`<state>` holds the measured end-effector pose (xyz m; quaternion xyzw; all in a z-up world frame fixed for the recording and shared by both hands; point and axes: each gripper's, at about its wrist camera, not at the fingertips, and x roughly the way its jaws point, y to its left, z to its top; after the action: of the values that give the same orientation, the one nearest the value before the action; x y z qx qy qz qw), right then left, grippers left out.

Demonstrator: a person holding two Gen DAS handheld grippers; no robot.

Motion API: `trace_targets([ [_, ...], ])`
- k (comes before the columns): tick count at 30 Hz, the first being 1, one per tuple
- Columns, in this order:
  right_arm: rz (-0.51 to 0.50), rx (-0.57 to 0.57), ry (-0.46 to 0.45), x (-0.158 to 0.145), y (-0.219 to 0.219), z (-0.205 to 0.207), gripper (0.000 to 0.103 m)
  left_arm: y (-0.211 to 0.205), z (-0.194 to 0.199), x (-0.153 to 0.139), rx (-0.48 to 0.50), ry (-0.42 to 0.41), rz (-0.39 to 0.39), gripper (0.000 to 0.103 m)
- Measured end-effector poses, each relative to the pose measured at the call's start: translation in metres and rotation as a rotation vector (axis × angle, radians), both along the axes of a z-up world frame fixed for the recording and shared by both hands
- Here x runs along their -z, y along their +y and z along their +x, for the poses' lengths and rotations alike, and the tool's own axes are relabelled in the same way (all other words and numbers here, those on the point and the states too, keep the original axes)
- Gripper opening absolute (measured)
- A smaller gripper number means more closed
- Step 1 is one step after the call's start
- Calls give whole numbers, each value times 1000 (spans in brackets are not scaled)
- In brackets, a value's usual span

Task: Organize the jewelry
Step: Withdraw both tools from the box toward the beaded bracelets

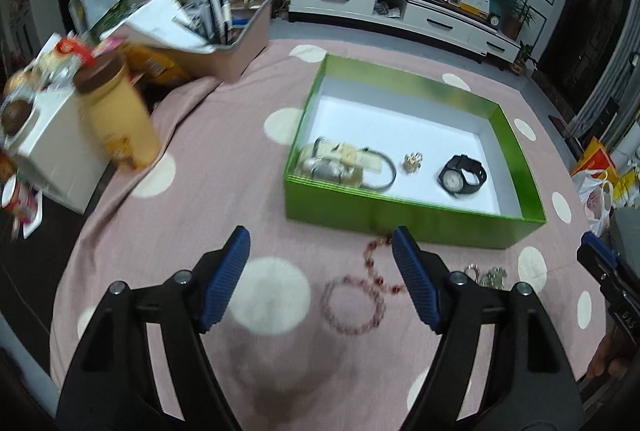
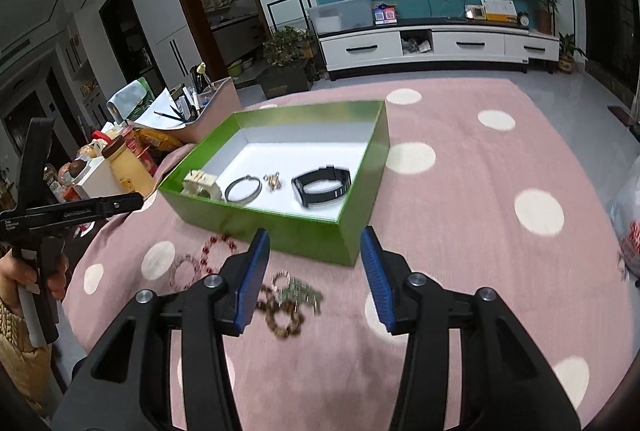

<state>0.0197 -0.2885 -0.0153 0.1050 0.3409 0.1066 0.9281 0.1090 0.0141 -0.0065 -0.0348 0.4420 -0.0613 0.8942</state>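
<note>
Both wrist cams angled down, sharing green box (image 1: 412,227).

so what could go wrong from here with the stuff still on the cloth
1. The red bead strand overlaps the pink bracelet; lifting one may drag the other.
2. The brown bracelet lies against the silver chain pile, so the right hand-held gripper could pick up a tangle.
3. The strand ends right at the green box wall, so a finger of the open left hand-held gripper might bump the box.
</note>
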Motion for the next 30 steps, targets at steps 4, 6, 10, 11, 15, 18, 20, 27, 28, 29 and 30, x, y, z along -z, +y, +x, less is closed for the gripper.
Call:
trace_targets([
  [4, 16, -1, 26, 10, -2, -15, 48, 11, -19, 12, -27, 34, -23, 75],
  [6, 25, -2, 40, 16, -2, -22, 48, 15, -27, 20, -40, 53, -39, 75],
  [10, 39, -13, 61, 28, 0, -31, 48, 21, -40, 35, -60, 83, -58, 75],
  [11, 41, -17, 67, 31, 1, -33, 48, 22, -42, 40, -65, 93, -60, 75],
  [15, 46, -44, 93, 44, 7, -32, 48, 24, -49, 56, -72, 122, -76, 75],
  [18, 36, -70, 91, 49, 13, -23, 48, 24, -50, 63, -75, 131, -82, 75],
  [20, 25, -81, 87, 50, 17, -15, 48, 23, -49, 66, -74, 132, -84, 75],
  [27, -14, -150, 109, 63, 26, 29, 48, 16, -36, 71, -68, 133, -80, 74],
  [28, -23, -159, 117, 66, 28, 34, 48, 16, -33, 72, -70, 137, -77, 73],
  [29, -22, -169, 123, 68, 29, 38, 47, 15, -30, 73, -69, 142, -79, 71],
  [30, -18, -183, 130, 70, 30, 42, 46, 14, -29, 75, -68, 144, -80, 70],
])
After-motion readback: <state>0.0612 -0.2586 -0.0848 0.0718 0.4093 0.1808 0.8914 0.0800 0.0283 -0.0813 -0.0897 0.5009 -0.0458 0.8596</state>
